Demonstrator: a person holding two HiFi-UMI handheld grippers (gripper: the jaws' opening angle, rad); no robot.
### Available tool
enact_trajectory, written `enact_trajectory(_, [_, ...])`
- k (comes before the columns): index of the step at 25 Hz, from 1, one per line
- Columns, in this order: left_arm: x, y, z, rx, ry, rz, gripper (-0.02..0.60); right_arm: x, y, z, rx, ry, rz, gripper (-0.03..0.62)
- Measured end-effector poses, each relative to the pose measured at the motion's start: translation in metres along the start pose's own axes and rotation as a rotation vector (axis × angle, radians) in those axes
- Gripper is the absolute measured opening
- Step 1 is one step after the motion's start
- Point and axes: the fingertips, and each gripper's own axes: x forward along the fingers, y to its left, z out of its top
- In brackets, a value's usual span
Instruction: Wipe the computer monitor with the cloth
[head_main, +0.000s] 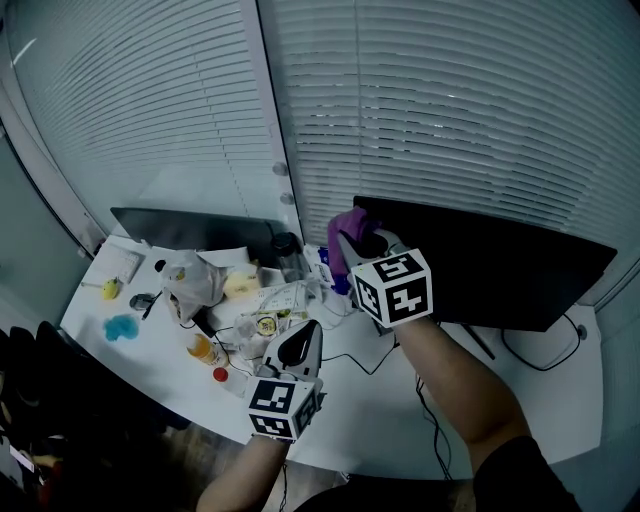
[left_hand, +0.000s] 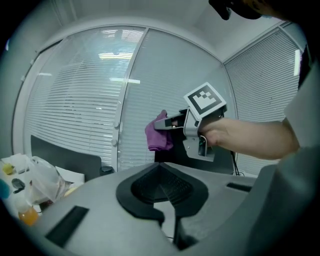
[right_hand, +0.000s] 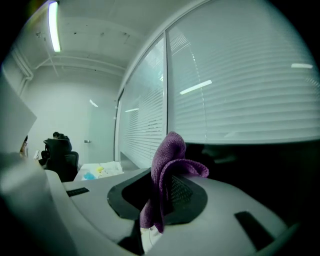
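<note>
at centre of the head view, the right gripper (head_main: 352, 244) is clamped on the purple cloth (head_main: 342, 228), bunched beyond its tips at the upper left corner of the monitor (head_main: 480, 270); lower down, the left gripper (head_main: 299, 343) has its jaws together, empty.

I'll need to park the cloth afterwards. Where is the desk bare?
Bare: the desk's front edge between left gripper and black cable, and its right end past the monitor. Crowded: around the plastic bag and orange bottle.

Left edge of the monitor (head_main: 500, 270) is hidden behind the cloth (head_main: 343, 228) (and the right hand-held gripper (head_main: 355, 243))
</note>
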Motion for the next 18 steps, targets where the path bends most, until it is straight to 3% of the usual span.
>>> enact_trajectory(18, [-0.007, -0.015, 0.031, 0.006, -0.070, -0.046, 0.006, -0.023, 0.006, 0.060, -0.085, -0.054, -0.032, 0.072])
